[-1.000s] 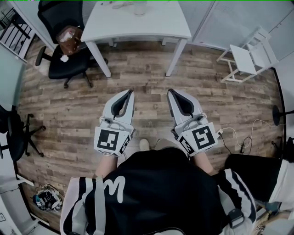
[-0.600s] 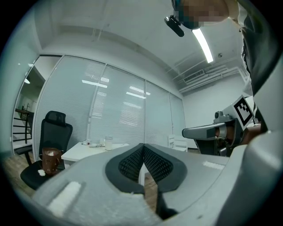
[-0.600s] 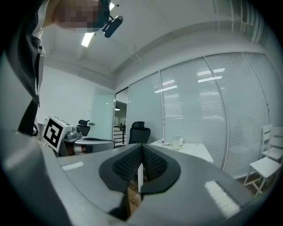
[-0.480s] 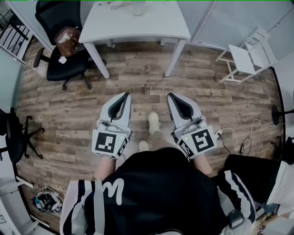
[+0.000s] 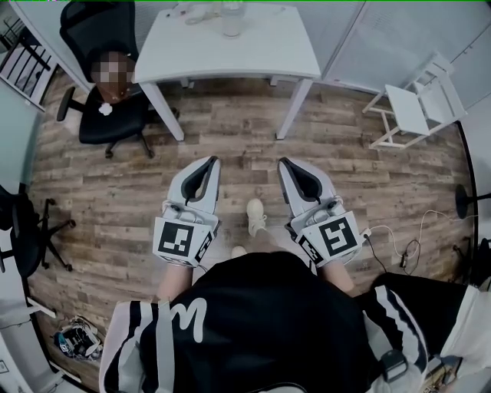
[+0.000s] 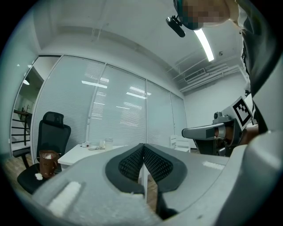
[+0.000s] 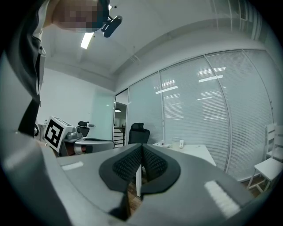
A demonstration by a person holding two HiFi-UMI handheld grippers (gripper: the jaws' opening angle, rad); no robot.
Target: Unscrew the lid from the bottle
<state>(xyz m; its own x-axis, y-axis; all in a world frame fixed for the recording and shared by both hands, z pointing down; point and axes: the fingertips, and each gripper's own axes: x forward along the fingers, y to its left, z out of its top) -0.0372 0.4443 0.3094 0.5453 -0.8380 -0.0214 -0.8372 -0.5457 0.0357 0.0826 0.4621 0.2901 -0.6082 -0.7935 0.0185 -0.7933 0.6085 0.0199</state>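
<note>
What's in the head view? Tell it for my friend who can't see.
Seen from above, a person holds two shut, empty grippers, the left gripper and right gripper, side by side over a wooden floor. Ahead stands a white table with a bottle on it, a black chair to its left.

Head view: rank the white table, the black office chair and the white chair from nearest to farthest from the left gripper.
1. The white table, straight ahead of the left gripper.
2. The black office chair, off to its left.
3. The white chair, far right, past the right gripper.
</note>
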